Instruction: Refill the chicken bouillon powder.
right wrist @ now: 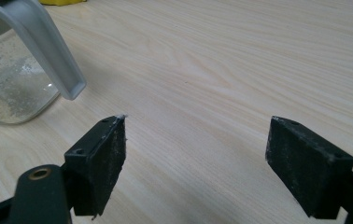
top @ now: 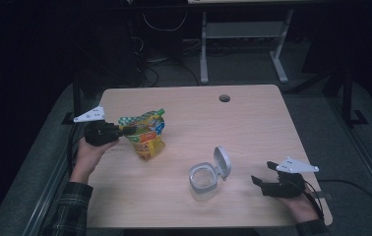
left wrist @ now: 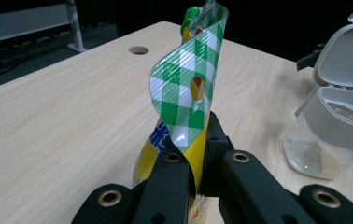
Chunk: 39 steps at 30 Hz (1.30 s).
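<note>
Glossy checked pouch (left wrist: 188,88) sits pinched in the left gripper (left wrist: 198,154); right gripper (right wrist: 195,154) gapes wide beside the clear jar (top: 203,181).

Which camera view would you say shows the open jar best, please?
The high view: the whole jar shows, lid flipped up. The left gripper view cuts it at the right edge; the right gripper view catches only part.

Bare bench (top: 253,128) lies open across the far and right parts. The snack pouch (top: 147,137) and the open-lidded jar (top: 204,179) stand in the way, with a passable gap between.
</note>
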{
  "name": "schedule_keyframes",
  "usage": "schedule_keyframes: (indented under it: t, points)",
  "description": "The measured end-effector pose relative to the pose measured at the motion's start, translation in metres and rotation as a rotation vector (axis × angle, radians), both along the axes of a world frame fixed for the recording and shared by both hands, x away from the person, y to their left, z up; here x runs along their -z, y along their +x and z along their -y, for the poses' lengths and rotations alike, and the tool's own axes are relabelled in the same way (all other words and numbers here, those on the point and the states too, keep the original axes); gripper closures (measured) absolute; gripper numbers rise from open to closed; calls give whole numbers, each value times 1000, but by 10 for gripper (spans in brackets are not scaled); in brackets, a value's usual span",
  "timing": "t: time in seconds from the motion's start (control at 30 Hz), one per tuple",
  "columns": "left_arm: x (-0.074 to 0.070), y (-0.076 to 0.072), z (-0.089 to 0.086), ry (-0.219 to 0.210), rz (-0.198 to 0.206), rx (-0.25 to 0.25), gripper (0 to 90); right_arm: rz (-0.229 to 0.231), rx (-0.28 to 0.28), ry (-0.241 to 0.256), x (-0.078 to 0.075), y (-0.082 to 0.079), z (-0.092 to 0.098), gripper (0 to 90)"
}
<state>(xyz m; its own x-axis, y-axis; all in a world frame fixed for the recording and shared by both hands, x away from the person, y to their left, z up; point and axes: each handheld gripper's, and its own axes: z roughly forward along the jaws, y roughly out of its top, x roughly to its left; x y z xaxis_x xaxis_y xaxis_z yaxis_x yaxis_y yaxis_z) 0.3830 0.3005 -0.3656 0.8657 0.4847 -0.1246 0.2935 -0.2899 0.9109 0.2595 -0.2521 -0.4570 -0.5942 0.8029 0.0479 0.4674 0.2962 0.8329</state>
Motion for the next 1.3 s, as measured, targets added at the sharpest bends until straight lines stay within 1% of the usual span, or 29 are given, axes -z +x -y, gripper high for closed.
schedule_keyframes:
  t: [0.2, 0.3, 0.33, 0.37, 0.43, 0.47, 0.5, 0.53, 0.6, 0.63, 0.7, 0.73, 0.77, 0.8, 0.83, 0.87, 0.97, 1.13, 1.2, 1.23, 1.27, 1.3]
  points:
    - [-5, -3, 4, 0, 4, 16, 900, 1, -2, 5, -1, 0, 0, 199]
    - [-8, -5, 5, -1, 6, 22, 900, 4, -7, -1, -1, 0, 0, 200]
    - [-13, -7, 7, -4, 9, 30, 900, -4, -5, 8, -2, -1, -1, 201]
    - [-13, -7, 7, -4, 9, 30, 900, 2, -8, 8, -3, -1, -1, 203]
    - [-19, -11, 8, -11, 15, 39, 900, 2, -11, 14, -4, -2, -1, 216]
    - [-19, -11, 8, -11, 15, 39, 900, 2, -11, 14, -4, -2, -1, 216]
    - [-22, -13, 8, -14, 16, 44, 900, -7, -13, 22, -7, -3, -2, 252]
    - [-23, -14, 8, -20, 16, 46, 900, -7, -13, 22, -7, -3, -2, 252]
    - [-26, -17, 8, -28, 19, 55, 900, -15, -22, 31, -9, -5, -3, 331]
    - [-29, -19, 8, -34, 18, 64, 900, -21, -34, 35, -11, -8, -4, 449]
    - [-31, -21, 8, -35, 20, 70, 900, -31, -53, 37, -14, -11, -6, 563]
    - [-32, -23, 9, -40, 19, 70, 900, -39, -60, 37, -15, -12, -7, 662]
    - [-34, -24, 9, -39, 24, 74, 900, -48, -70, 35, -16, -13, -8, 720]
    - [-34, -25, 9, -42, 21, 75, 900, -55, -85, 38, -16, -15, -10, 777]
    - [-34, -25, 9, -42, 21, 75, 900, -55, -85, 38, -16, -15, -10, 777]
    - [-35, -27, 9, -46, 23, 79, 900, -61, -118, 36, -17, -18, -14, 892]
    - [-38, -33, 11, -47, 25, 85, 900, -73, -162, 29, -17, -24, -22, 900]
    - [-41, -38, 13, -49, 21, 95, 900, -70, -245, 24, -20, -31, -37, 900]
    - [-42, -39, 14, -50, 23, 101, 900, -63, -277, 34, -22, -34, -42, 900]
    - [-43, -41, 15, -50, 24, 103, 900, -63, -277, 34, -22, -34, -42, 900]
    - [-44, -44, 17, -51, 25, 107, 900, -59, -312, 47, -25, -36, -47, 900]
    - [-45, -44, 18, -49, 25, 108, 900, -58, -324, 52, -27, -37, -50, 900]
